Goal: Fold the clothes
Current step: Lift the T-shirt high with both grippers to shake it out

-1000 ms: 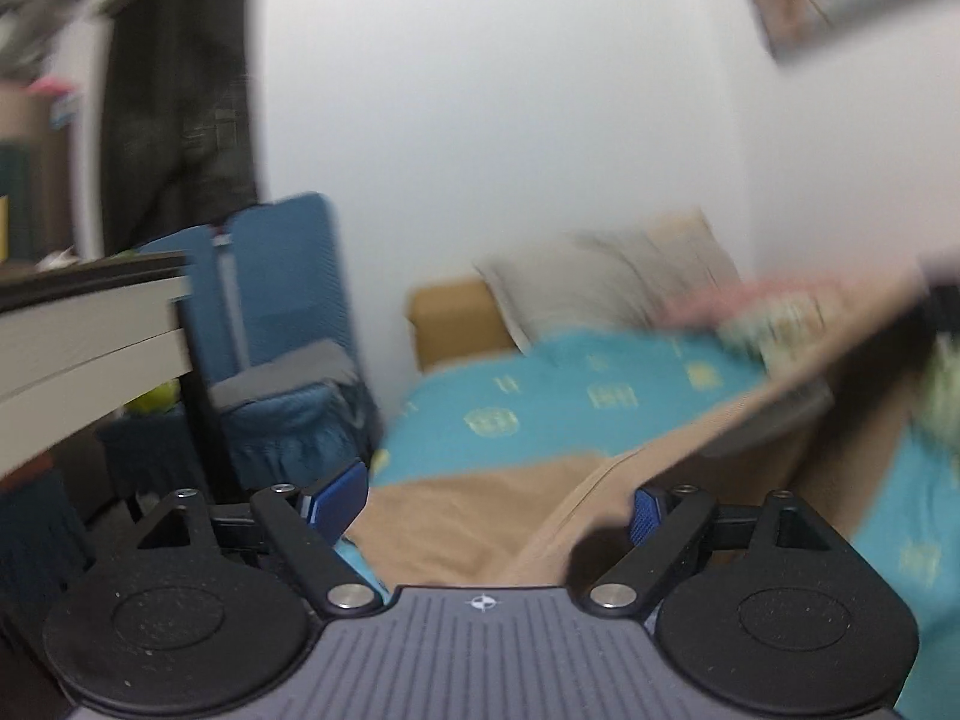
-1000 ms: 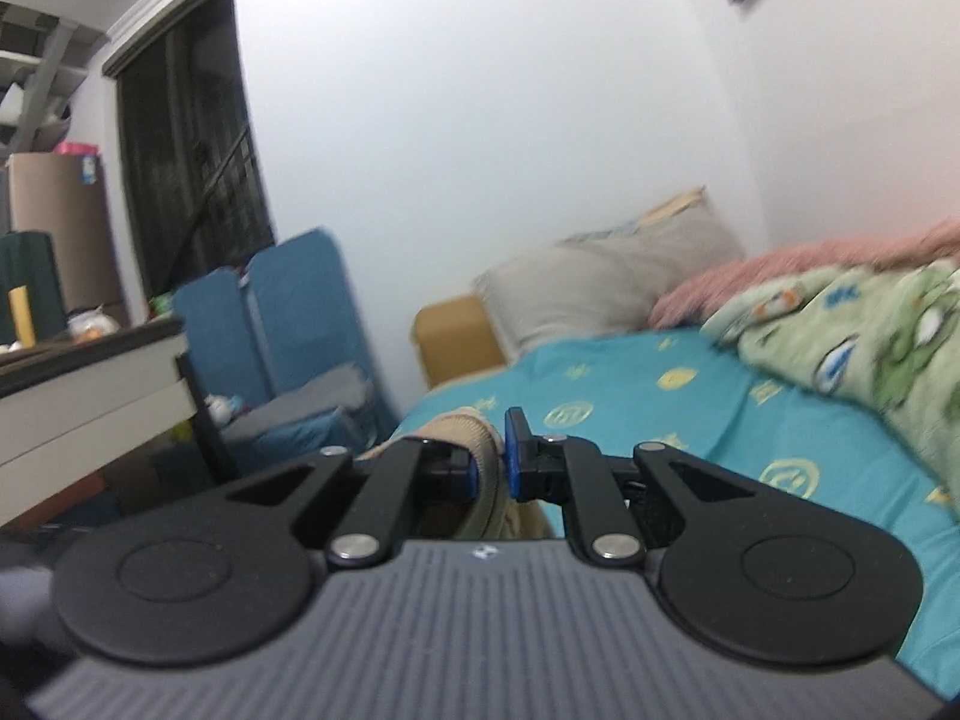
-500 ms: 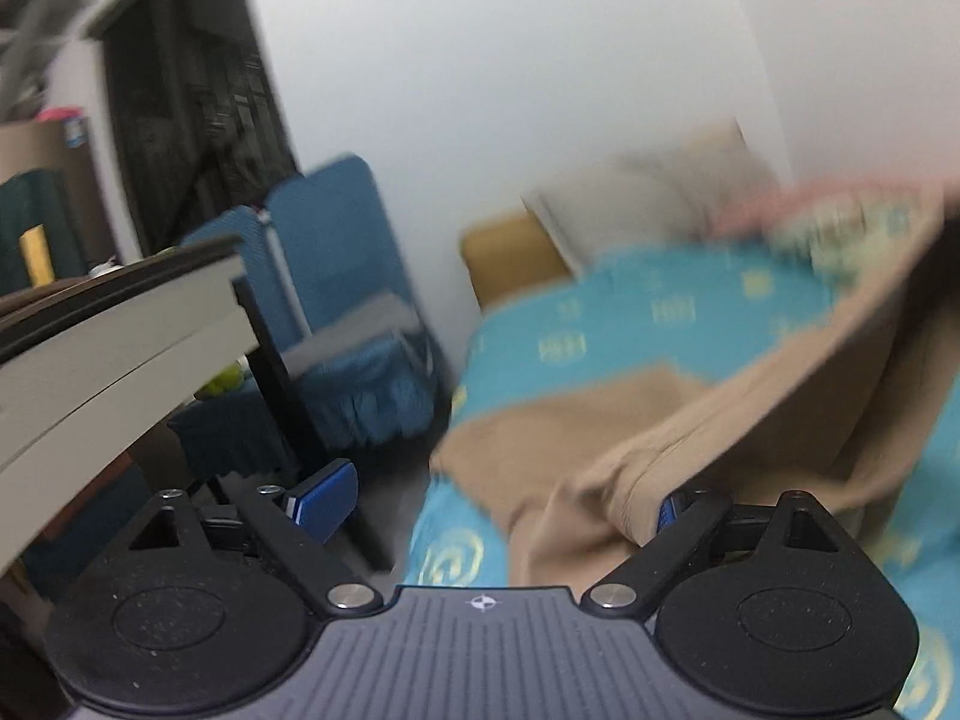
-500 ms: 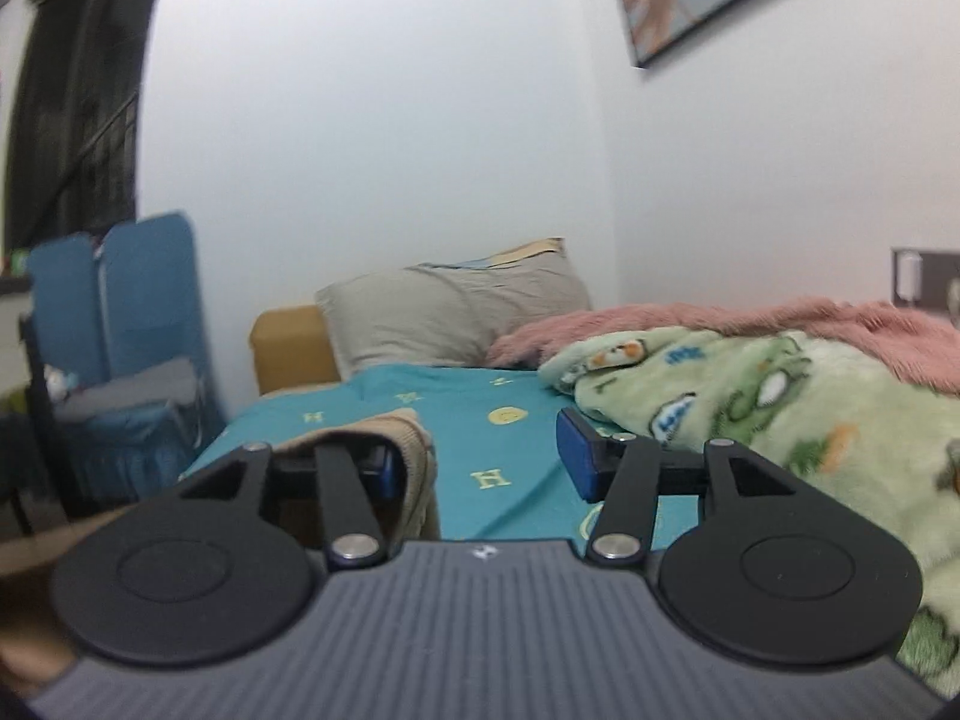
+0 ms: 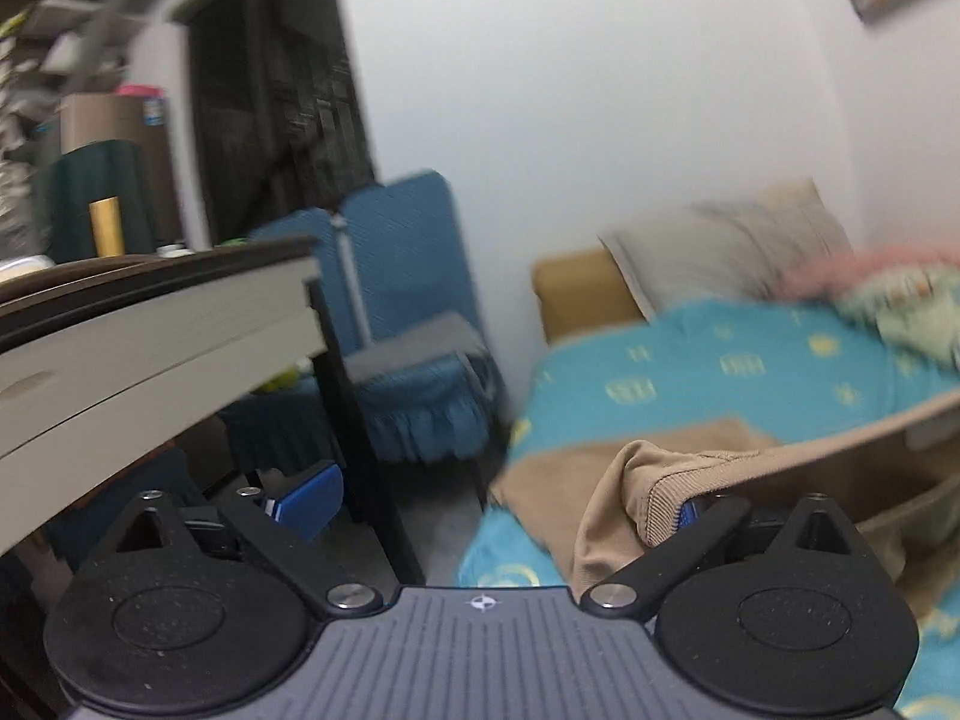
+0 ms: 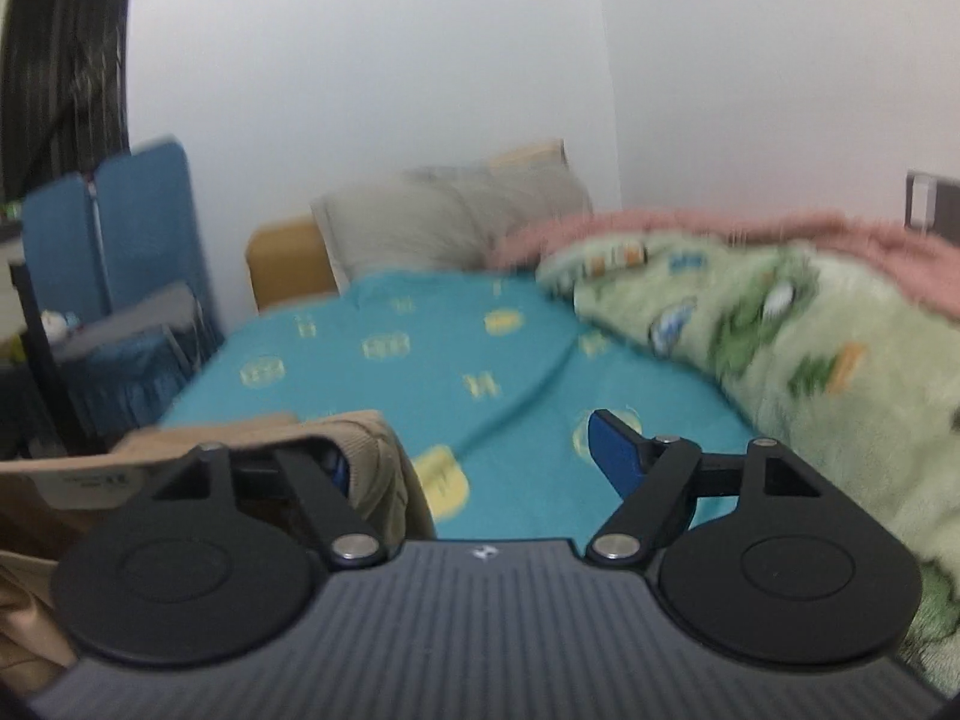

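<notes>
A tan garment [image 5: 750, 468] is stretched above a bed with a teal patterned sheet [image 5: 720, 360]. My left gripper [image 5: 498, 510] is open; the garment's ribbed hem hangs over its right finger [image 5: 684, 516], and its left finger [image 5: 306, 495] is bare. My right gripper [image 6: 474, 456] is open too; the same tan garment [image 6: 360, 450] drapes over its left finger, and its right finger [image 6: 618, 456] is bare over the sheet [image 6: 480, 360]. A white label shows inside the garment in the right wrist view.
A desk edge [image 5: 150, 324] with a black leg is close on the left. A blue folding chair [image 5: 408, 300] stands beyond it. A grey pillow [image 6: 450, 222], a green printed blanket [image 6: 810, 348] and a pink blanket [image 6: 780, 228] lie on the bed.
My right gripper has opened; it was shut on the garment a second ago. Both views have swung, the left one leftward toward the desk. The garment now hangs on one finger of each gripper.
</notes>
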`<move>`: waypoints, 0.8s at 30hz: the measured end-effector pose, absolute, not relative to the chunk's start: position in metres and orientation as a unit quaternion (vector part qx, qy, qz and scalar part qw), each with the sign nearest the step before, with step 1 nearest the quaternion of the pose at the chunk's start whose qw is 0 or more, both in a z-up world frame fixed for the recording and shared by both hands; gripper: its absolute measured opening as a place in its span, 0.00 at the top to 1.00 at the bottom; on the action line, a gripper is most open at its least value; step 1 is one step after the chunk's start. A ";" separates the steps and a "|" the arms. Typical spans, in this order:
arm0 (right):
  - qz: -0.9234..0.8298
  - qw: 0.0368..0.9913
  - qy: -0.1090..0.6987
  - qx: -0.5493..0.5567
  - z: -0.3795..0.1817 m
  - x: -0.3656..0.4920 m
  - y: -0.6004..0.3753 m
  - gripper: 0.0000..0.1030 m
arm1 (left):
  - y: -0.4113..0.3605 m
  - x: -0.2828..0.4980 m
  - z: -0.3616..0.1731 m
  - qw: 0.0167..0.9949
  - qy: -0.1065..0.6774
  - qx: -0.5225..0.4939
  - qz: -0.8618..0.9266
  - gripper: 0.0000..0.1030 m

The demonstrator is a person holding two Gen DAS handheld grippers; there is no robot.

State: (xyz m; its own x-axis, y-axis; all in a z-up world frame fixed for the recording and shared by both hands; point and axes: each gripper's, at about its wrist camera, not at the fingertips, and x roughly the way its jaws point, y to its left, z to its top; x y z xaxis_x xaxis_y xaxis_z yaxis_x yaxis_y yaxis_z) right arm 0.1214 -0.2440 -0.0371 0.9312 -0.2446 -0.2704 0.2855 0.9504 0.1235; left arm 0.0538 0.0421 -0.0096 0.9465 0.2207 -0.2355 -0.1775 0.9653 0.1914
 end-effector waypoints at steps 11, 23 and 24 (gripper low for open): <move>-0.057 0.988 -0.037 0.135 0.103 -0.003 -0.244 0.26 | 0.066 -0.069 0.128 0.992 -0.028 -0.065 0.106 0.05; 0.006 0.983 -0.140 0.115 0.313 -0.133 -0.240 0.26 | 0.073 -0.179 0.345 0.983 -0.155 -0.067 0.078 0.04; 0.009 0.983 -0.145 0.112 0.329 -0.145 -0.240 0.26 | 0.071 -0.189 0.360 0.983 -0.159 -0.063 0.071 0.04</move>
